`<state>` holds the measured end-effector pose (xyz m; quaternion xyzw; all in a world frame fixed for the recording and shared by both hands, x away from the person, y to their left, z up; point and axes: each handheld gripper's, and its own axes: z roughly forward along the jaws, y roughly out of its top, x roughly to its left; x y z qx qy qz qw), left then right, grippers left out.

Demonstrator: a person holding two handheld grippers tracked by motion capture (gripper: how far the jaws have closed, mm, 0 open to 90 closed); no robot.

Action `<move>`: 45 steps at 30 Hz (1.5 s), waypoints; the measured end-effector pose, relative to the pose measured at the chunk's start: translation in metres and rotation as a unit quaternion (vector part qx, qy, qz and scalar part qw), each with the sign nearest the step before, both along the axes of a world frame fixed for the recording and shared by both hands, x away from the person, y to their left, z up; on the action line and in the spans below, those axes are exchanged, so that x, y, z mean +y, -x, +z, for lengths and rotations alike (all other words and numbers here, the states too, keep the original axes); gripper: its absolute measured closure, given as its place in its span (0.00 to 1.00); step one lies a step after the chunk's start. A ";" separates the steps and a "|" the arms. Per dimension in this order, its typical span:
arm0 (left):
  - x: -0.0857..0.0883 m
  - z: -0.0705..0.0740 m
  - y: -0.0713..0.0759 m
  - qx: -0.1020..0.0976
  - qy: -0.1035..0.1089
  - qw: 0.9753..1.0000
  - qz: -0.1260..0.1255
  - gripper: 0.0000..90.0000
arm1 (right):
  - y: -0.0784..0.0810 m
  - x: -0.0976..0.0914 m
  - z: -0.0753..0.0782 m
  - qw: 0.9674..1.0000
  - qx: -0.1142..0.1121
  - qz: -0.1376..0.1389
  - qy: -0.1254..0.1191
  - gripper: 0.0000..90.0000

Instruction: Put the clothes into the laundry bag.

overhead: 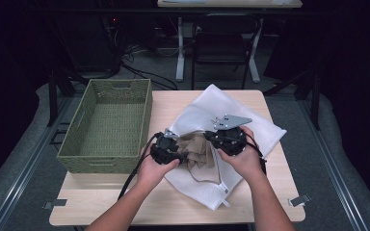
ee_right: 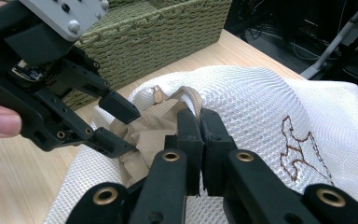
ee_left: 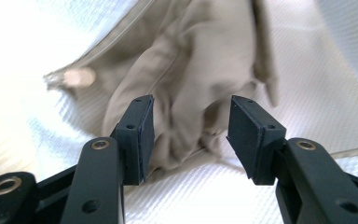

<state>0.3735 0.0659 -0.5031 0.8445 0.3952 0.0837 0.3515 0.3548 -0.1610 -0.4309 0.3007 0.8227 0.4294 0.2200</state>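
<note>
The wooden table [overhead: 178, 202] carries everything, with the green woven basket [overhead: 107, 126] at my left, near enough to serve the clothes. The white mesh laundry bag [overhead: 250, 126] lies flat in front of me so its mouth faces my hands. My right gripper [ee_right: 200, 122] has its jaws pressed together on the bag's rim, holding the opening up. The beige garment [ee_left: 186, 88] sits in that mouth. My left gripper [ee_left: 190, 135] has its jaws apart around the cloth, not pinching it.
</note>
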 end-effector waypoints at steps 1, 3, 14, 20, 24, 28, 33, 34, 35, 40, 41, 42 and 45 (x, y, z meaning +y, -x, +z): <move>0.002 -0.002 -0.001 0.001 -0.003 1.000 0.002 0.56 | 0.000 0.000 0.000 1.000 0.000 0.000 0.000 0.98; 0.004 -0.007 -0.004 0.007 -0.009 1.000 0.003 0.57 | 0.000 0.001 0.000 1.000 -0.001 0.002 0.001 0.98; -0.006 -0.018 -0.001 0.016 -0.003 0.999 -0.028 0.56 | 0.000 0.001 0.000 1.000 0.001 0.004 0.002 0.98; -0.013 -0.019 0.004 0.013 -0.028 0.998 -0.055 0.55 | 0.001 0.002 0.000 1.000 0.001 0.004 0.003 0.98; -0.021 -0.024 0.002 0.019 -0.030 0.998 -0.059 0.55 | 0.001 0.003 0.000 1.000 0.001 0.005 0.004 0.98; -0.029 -0.030 -0.003 0.021 -0.034 0.998 -0.051 0.68 | 0.001 0.003 0.000 1.000 0.001 0.006 0.003 0.98; -0.037 -0.035 -0.004 0.019 -0.035 0.998 -0.046 0.79 | 0.001 0.003 -0.001 1.000 0.002 0.006 0.003 0.98; -0.038 -0.034 -0.005 0.019 -0.033 0.998 -0.043 0.81 | 0.001 0.003 -0.001 1.000 0.002 0.005 0.002 0.98; -0.037 -0.032 -0.006 0.017 -0.033 0.998 -0.046 0.82 | 0.001 0.003 -0.001 1.000 0.003 0.005 0.002 0.98; -0.040 -0.021 -0.013 0.010 -0.012 0.999 -0.028 0.84 | 0.002 0.003 0.000 1.000 0.001 0.006 0.003 0.98; -0.041 -0.019 -0.014 0.008 -0.011 1.000 -0.027 0.84 | 0.002 0.004 0.000 1.000 0.000 0.007 0.003 0.98; -0.042 -0.016 -0.017 0.007 -0.007 1.000 -0.022 0.84 | 0.003 0.004 0.000 1.000 0.000 0.007 0.002 0.98; -0.045 -0.010 -0.023 0.007 -0.002 1.000 -0.020 0.84 | 0.003 0.005 0.001 1.000 -0.001 0.009 0.003 0.98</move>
